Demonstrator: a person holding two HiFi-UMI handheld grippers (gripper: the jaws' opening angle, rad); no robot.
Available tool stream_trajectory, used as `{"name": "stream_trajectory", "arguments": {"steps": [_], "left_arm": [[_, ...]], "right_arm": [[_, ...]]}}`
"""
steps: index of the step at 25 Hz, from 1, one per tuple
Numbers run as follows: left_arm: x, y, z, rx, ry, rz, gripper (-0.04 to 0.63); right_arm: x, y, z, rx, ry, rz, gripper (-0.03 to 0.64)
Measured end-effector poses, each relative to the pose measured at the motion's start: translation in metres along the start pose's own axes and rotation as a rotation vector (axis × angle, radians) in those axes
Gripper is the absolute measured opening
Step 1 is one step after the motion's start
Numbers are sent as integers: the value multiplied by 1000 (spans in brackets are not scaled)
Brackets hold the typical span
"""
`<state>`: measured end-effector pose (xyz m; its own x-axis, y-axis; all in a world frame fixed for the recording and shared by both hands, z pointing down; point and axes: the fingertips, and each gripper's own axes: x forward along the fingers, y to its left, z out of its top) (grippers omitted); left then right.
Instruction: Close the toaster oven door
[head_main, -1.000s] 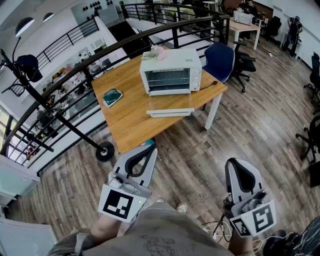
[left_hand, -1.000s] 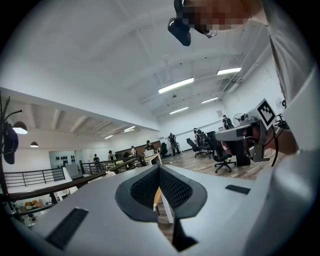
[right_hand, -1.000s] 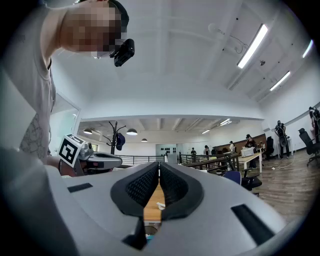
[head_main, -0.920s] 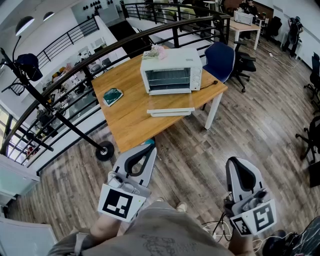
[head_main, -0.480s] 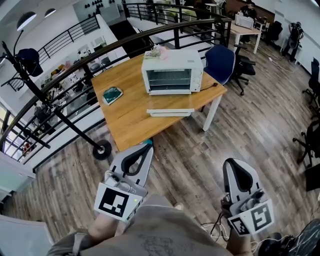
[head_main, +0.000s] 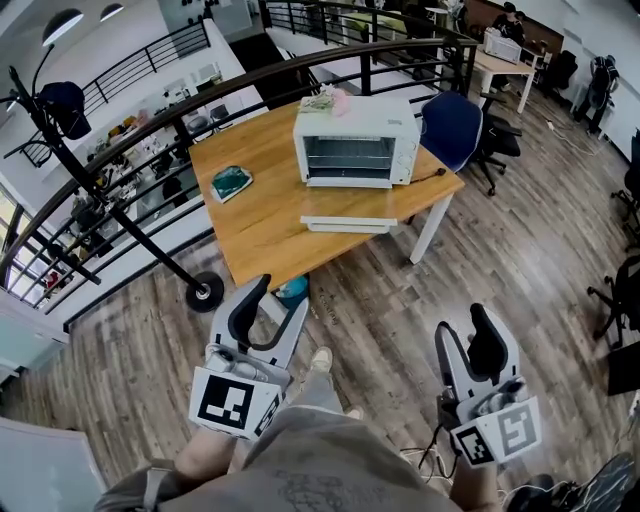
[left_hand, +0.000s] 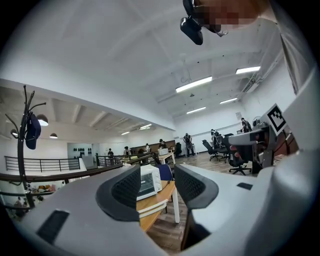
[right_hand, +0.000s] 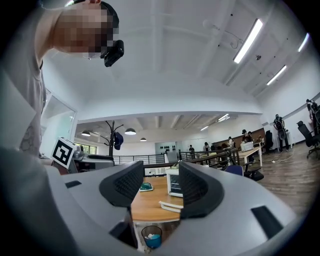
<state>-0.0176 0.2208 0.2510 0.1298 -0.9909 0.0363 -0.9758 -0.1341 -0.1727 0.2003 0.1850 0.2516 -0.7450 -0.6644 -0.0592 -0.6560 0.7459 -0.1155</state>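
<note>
Opening from the pressed-together state of a moment ago, the left gripper (head_main: 278, 292) and right gripper (head_main: 465, 330), low in the head view, both have their jaws parting, with nothing between them. The boxy white toaster oven (head_main: 355, 145) sits at upper centre on the light wooden table (head_main: 250, 235), well apart from both grippers. A flat white slab (head_main: 350, 223) lies just below it near the table edge, possibly the lowered door, though that is hard to tell from here. Spread jaws suggest readiness to push, but the approach is not yet made
</note>
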Motion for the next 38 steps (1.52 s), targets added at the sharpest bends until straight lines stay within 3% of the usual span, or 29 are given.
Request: {"name": "stream_trajectory", "arguments": {"steps": [9,16,27,38], "left_arm": [[43,49,-32,-42,41,21,216],[113,97,-82,-45,143,-25,216],[212,162,-186,-117,369,-145,216],[254,174,-297,-182,575,-230,216]], "right_arm": [[73,-17,-38,11,113,2,221],[155,-51,-79,26,219,-44,221],[262,-94,-167,110,426,-124,221],[298,-131,-270,169,650,-221,221]]}}
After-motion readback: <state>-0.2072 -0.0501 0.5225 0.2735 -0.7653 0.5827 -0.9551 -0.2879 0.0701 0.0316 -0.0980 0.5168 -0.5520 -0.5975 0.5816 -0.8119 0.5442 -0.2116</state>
